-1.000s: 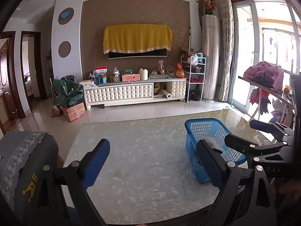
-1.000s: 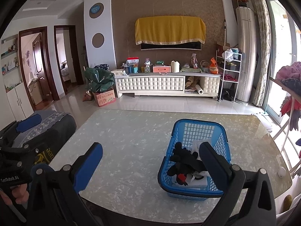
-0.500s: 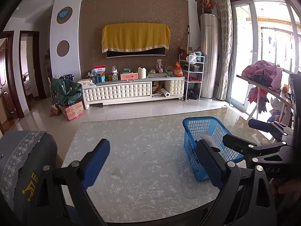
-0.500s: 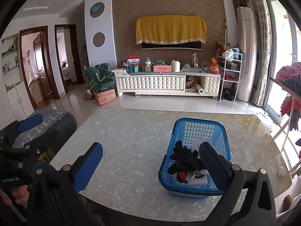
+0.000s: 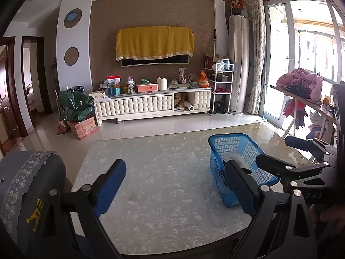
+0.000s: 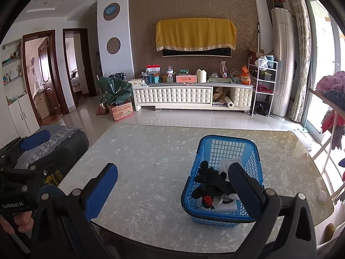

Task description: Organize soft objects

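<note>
Living rm w/ brown patterned feature wall facing the cams; a yellow cloth is hanging over the wall-mounted TV. Below it a long white tufted TV cabinet is carrying boxes, jars & misc. clutter. Two round wall discs are sitting on the white panel to the left, upper one w/ a blue clock. Dark wood doorways are opening at far left. Tall white AC unit is standing in the right corner beside a patterned curtain; white wire shelf just left of it. Daylight is pouring thru glass doors on the right. Glossy pale tile floor is reflecting it. Green bag on a cardboard box is sitting on the floor left of the cabinet.
</note>
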Available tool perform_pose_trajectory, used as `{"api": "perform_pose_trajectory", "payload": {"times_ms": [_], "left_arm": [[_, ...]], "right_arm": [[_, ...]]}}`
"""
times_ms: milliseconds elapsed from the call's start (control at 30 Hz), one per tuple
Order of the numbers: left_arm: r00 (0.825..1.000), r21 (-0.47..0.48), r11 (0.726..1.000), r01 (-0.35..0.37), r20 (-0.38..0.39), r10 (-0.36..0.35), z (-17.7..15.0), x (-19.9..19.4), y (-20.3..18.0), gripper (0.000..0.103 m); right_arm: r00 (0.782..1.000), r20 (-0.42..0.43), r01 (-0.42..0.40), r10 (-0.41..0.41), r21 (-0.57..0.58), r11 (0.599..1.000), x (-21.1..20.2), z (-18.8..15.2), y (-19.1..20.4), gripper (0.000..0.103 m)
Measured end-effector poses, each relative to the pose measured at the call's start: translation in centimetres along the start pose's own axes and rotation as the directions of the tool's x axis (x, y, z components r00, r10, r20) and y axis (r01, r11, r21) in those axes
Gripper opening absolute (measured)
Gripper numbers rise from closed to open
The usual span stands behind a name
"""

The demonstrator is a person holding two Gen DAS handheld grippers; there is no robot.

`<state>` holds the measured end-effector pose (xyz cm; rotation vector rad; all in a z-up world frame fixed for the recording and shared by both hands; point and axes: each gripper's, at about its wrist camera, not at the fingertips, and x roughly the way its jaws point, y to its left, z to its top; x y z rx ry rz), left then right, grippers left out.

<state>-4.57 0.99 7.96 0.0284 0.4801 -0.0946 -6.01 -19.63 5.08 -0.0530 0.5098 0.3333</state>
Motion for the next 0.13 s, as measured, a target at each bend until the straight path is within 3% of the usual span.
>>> {"api": "perform_pose_trajectory", "payload": {"times_ms": [133], "left_arm": [[1.0,0.009,1.0,0.006,-0.002,-0.006,-0.01,0.01,-0.2,0.092]], "right_arm": [[1.0,-0.003,0.0,0.0,0.0,1.0,-0.01,-0.08,-0.06,0.103]]}}
